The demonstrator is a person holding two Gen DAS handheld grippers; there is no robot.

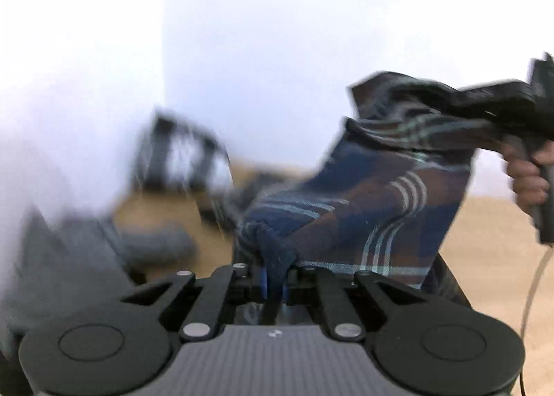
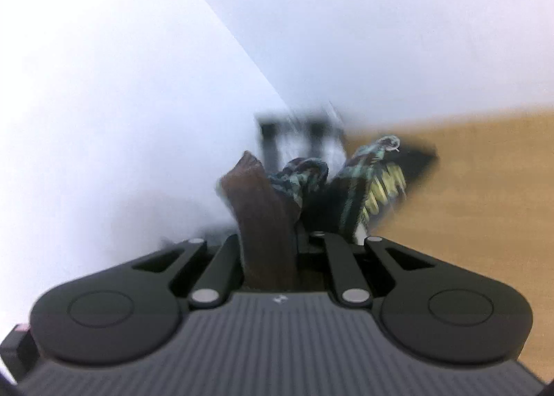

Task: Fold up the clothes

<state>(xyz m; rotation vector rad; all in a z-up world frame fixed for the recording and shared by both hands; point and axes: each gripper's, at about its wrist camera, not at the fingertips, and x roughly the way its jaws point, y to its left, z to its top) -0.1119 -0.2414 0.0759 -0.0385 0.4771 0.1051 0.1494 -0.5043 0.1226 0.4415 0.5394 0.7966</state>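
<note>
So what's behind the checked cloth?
Behind the cloth, held up by both grippers, are a white wall, a tan floor and a blurred dark frame to its left. Whatever lies straight behind the cloth is covered.

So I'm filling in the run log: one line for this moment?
left hand-held gripper: shut on plaid cloth | right hand-held gripper: shut on plaid cloth | cloth: lifted

Showing as a tan wooden tabletop (image 1: 491, 257), blurred; lying on it at the left, grey clothing (image 1: 69, 257), with a dark frame-like object (image 1: 180, 153) standing behind.
</note>
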